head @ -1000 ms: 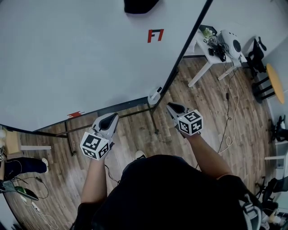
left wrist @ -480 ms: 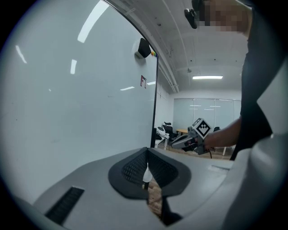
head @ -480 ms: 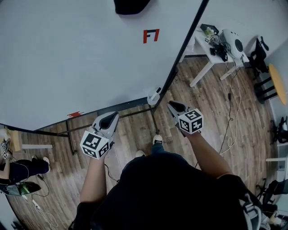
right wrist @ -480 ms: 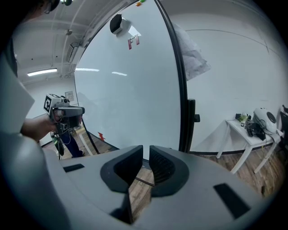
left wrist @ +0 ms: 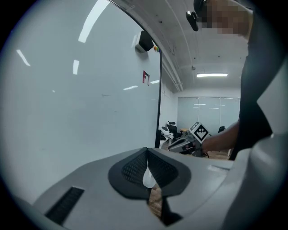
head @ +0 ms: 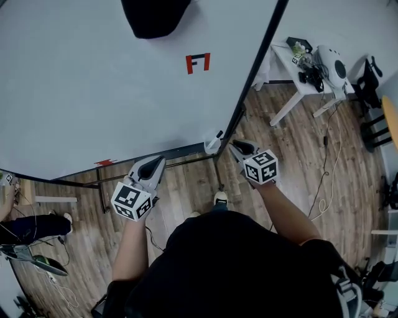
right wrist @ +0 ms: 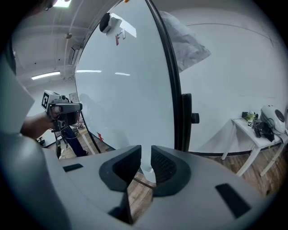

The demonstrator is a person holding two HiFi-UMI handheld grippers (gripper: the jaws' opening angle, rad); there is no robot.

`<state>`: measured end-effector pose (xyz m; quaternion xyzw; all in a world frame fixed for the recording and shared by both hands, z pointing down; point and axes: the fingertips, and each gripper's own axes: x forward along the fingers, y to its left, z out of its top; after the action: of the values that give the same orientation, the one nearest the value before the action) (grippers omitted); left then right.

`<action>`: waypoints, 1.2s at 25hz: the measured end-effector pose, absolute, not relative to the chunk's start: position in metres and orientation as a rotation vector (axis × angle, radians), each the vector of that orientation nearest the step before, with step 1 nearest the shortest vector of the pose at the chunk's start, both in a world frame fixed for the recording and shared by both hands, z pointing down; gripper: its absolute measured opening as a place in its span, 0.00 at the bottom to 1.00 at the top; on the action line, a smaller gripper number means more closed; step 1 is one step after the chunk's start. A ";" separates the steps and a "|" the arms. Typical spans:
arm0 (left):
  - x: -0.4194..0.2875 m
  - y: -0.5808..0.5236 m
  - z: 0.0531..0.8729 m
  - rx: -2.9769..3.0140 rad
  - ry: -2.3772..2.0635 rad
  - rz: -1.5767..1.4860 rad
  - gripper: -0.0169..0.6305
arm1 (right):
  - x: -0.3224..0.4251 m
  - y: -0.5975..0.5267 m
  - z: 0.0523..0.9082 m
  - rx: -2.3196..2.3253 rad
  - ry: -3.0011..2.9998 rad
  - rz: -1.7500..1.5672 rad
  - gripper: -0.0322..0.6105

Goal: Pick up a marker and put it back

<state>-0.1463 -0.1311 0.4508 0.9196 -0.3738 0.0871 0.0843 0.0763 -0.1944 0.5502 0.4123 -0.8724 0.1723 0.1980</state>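
A big whiteboard on a black frame stands before me. At its lower right corner a white marker-like thing sits on the tray; I cannot tell exactly what it is. My right gripper hovers just right of it, jaws a narrow gap apart and empty, and the white thing shows through that gap. My left gripper hangs in the air lower left, over the floor below the board's edge. Its jaws meet at the tips with nothing held.
A black eraser and a red mark are high on the board. The board's black stand legs rest on the wood floor. A white table with gear stands at the right, with cables trailing. A person's legs show far left.
The head view has shifted, so the board and its marks sit lower in the picture. A foot has stepped forward. Both grippers have stayed nearly in place, the right one now closer to the white thing.
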 end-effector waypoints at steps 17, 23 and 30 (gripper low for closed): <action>-0.123 -0.172 0.471 2.669 -1.127 0.319 0.05 | 0.078 -0.244 0.617 1.035 -2.402 0.612 0.17; -0.123 -0.183 0.481 2.642 -1.119 0.336 0.05 | 0.074 -0.255 0.637 1.009 -2.377 0.658 0.18; -0.123 -0.194 0.491 2.623 -1.101 0.351 0.05 | 0.070 -0.266 0.657 0.988 -2.351 0.702 0.19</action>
<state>-0.1230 -0.1938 0.4914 0.9064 -0.3806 0.1212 0.1372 0.0695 -0.2657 0.6569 0.3619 -0.8617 0.2574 0.2456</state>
